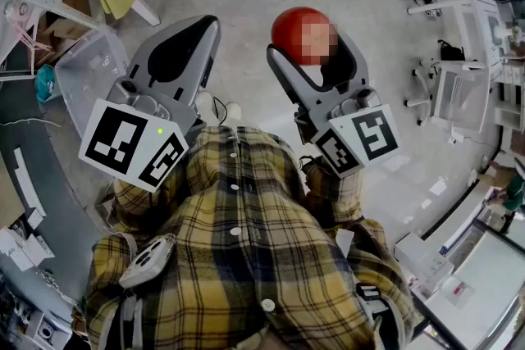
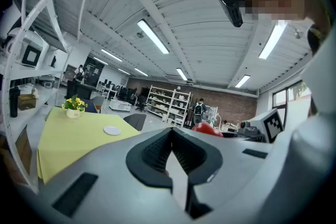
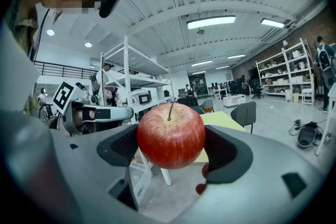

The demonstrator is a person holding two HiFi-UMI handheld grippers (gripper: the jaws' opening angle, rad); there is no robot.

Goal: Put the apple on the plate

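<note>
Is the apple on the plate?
No, the round white plate lies bare on the yellow table; the right tool holds the red apple.

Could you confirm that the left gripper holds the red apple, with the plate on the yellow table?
Not quite: the right gripper holds the red apple, as the right gripper view shows. The plate is on the yellow table.

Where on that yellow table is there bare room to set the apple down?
In the left gripper view the yellow table is mostly bare: a wide patch on the near side of the white plate, and a narrower strip between plate and flower pot. The plate itself is empty. Only the far corner by the flowers is taken.
</note>
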